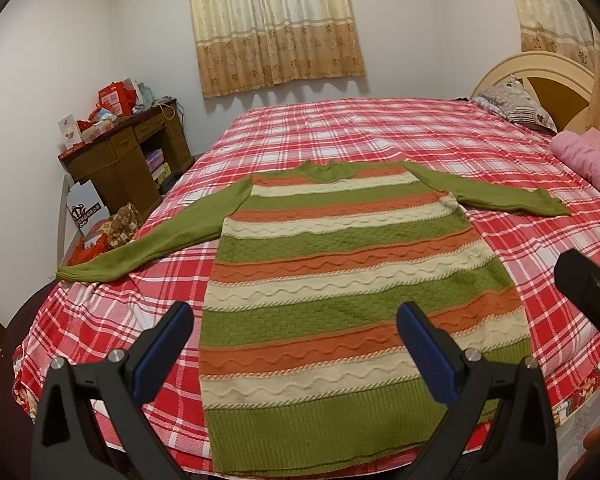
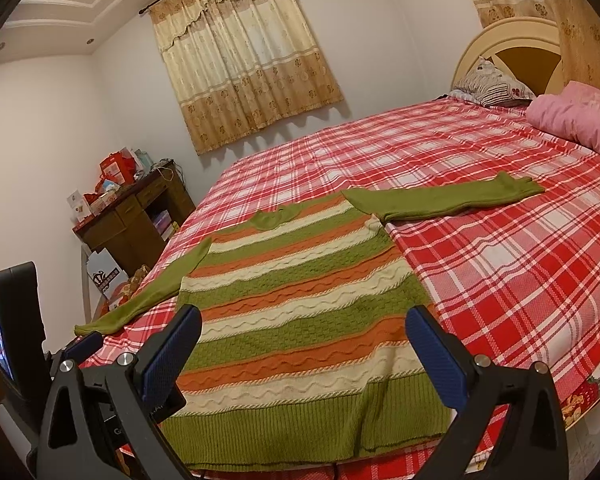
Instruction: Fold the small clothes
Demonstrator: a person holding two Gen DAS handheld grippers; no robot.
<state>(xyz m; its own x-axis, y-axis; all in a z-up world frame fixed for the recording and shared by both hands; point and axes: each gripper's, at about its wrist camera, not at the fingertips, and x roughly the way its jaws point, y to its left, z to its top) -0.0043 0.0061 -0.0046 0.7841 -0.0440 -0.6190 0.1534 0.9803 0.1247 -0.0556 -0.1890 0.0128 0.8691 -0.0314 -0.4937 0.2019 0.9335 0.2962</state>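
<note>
We are holding the left gripper and the right gripper with jaws spread wide, grasping nothing. Both are hovering over the hem of the striped sweater, which is lying flat on the plaid bedspread, sleeves outstretched.

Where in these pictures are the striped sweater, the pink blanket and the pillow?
striped sweater [image 1: 340,280], left wrist view, on a green band mid-body.
pink blanket [image 2: 572,120], right wrist view, on its bunched top.
pillow [image 1: 512,102], left wrist view, on its patterned face.
</note>
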